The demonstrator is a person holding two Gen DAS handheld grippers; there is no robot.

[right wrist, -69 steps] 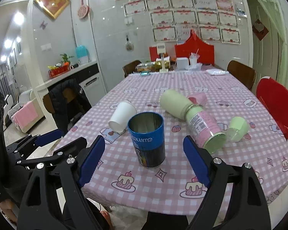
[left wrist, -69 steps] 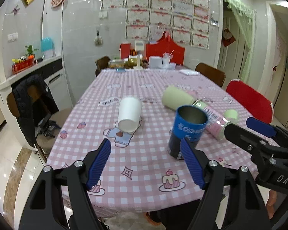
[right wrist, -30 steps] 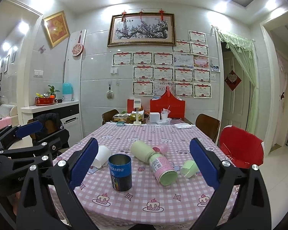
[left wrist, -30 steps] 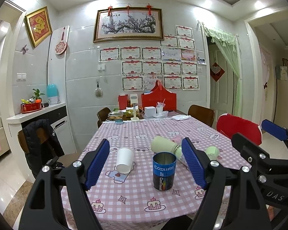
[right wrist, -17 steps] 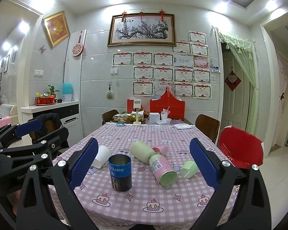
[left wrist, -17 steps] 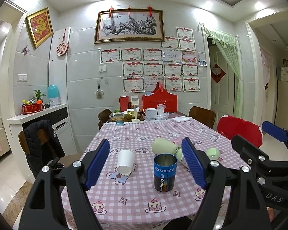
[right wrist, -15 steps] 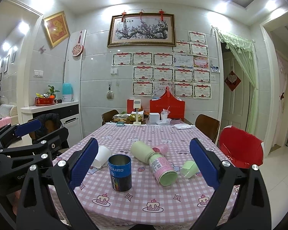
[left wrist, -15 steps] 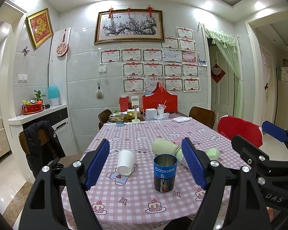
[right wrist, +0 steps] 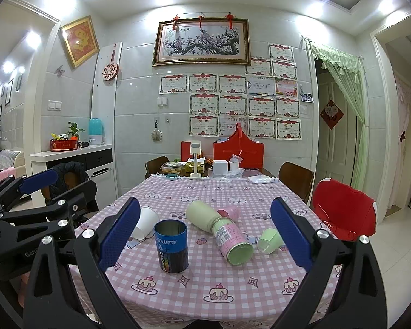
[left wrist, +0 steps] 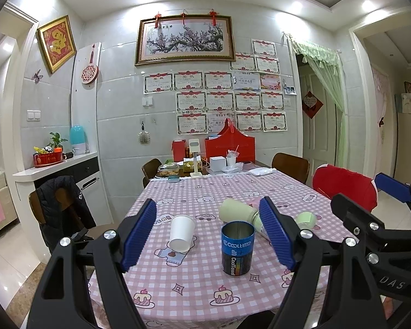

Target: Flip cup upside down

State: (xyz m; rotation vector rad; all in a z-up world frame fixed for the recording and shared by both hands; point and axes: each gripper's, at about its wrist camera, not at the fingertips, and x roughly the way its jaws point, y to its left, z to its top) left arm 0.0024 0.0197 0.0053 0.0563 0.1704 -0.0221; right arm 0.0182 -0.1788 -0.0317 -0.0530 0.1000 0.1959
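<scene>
A white paper cup [left wrist: 181, 233] stands upside down, slightly tilted, on the pink checked tablecloth [left wrist: 200, 288]; it also shows in the right wrist view [right wrist: 145, 223]. A blue tin cup [left wrist: 237, 248] stands upright with its mouth up, also in the right wrist view [right wrist: 171, 246]. My left gripper [left wrist: 208, 235] is open and empty, held back in front of the table's near edge. My right gripper [right wrist: 202, 235] is open and empty, also back from the table.
A pale green and pink bottle [right wrist: 219, 230] lies on its side beside a small green cup [right wrist: 270, 240] on its side. A red-cushioned chair [right wrist: 342, 213] stands at the right, a chair with a black jacket [left wrist: 63, 205] at the left. Boxes crowd the table's far end [right wrist: 222, 164].
Both grippers pulled back and up from the table more than a second ago, so the cups look smaller. Since half a second ago nothing has moved.
</scene>
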